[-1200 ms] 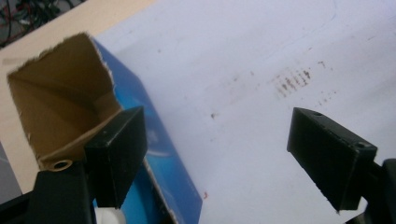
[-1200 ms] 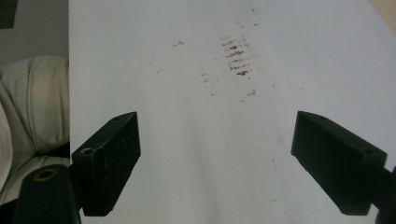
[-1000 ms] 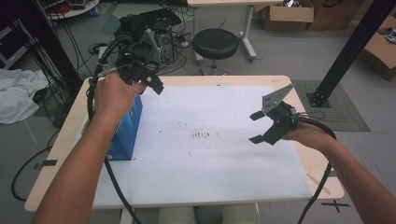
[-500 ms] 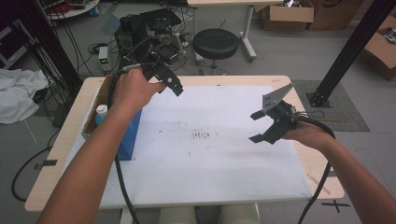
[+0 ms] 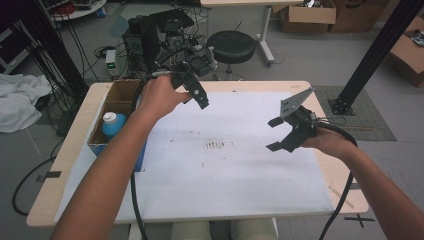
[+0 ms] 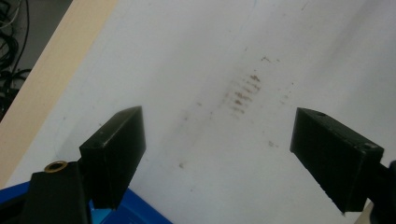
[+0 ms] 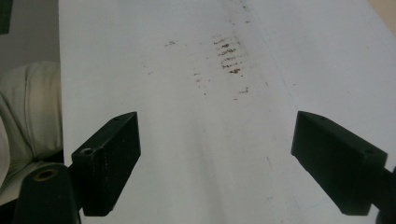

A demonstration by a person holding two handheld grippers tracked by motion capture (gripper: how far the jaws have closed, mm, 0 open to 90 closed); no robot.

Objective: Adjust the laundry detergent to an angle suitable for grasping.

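My left gripper point(image 5: 197, 95) hangs open above the back left of the white sheet point(image 5: 260, 175); in the left gripper view its jaws point(image 6: 219, 135) stand wide apart with nothing between them. To its left, a blue-sided cardboard box point(image 5: 117, 95) holds a blue bottle with a white cap point(image 5: 114, 122), and the box's blue corner point(image 6: 121, 217) shows below the jaws. My right gripper point(image 5: 274, 134) is open over the right side of the sheet, its jaws point(image 7: 217, 140) empty. Brown smudges point(image 5: 215, 145) mark the sheet's middle.
The wooden table's edge point(image 5: 60, 165) frames the sheet. Behind the table stand a black stool point(image 5: 231, 45) and equipment with tangled cables point(image 5: 155, 30). A black post point(image 5: 370, 60) rises at the right. The person's lap point(image 7: 28, 116) is at the near edge.
My left hand has swung its gripper right and forward, away from above the box, uncovering the blue bottle inside. The right gripper has barely moved.
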